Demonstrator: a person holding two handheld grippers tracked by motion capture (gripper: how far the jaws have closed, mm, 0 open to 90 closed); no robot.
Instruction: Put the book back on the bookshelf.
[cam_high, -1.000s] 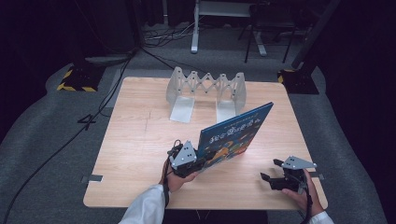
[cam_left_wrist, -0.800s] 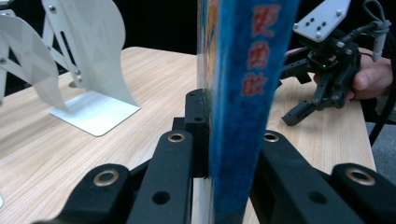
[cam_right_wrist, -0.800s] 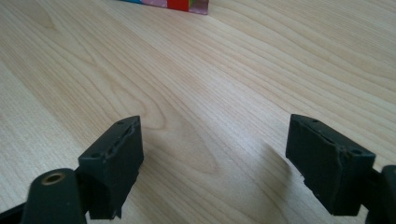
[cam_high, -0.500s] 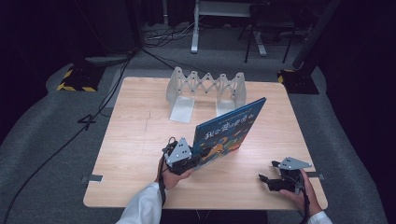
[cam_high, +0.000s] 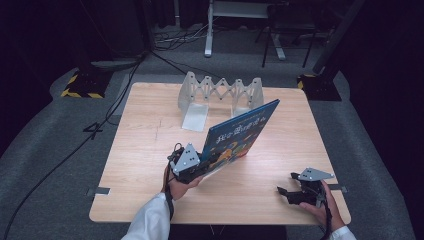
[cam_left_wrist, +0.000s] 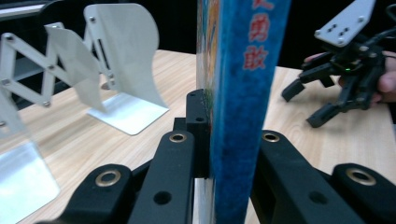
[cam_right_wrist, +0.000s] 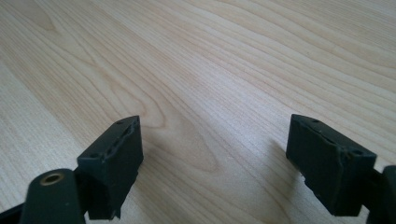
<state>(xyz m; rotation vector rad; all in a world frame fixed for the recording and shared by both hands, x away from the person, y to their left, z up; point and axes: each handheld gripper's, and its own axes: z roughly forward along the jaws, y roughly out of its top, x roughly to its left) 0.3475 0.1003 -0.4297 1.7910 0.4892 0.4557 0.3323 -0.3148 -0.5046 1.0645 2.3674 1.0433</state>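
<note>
A: Starting at the left of the high view, our left tongs (cam_high: 200, 167) are clamped on the blue book (cam_high: 240, 135), lifted tilted at the frame's centre.
B: We can see red and yellow characters on its spine and cover, but can't make them out. Behind it, upper centre, stands the white folding rack (cam_high: 220, 95), its slots bare.
A: Lower right, our right tongs (cam_high: 289, 194) gape wide over the counter (cam_high: 140, 165), holding nothing.
</note>
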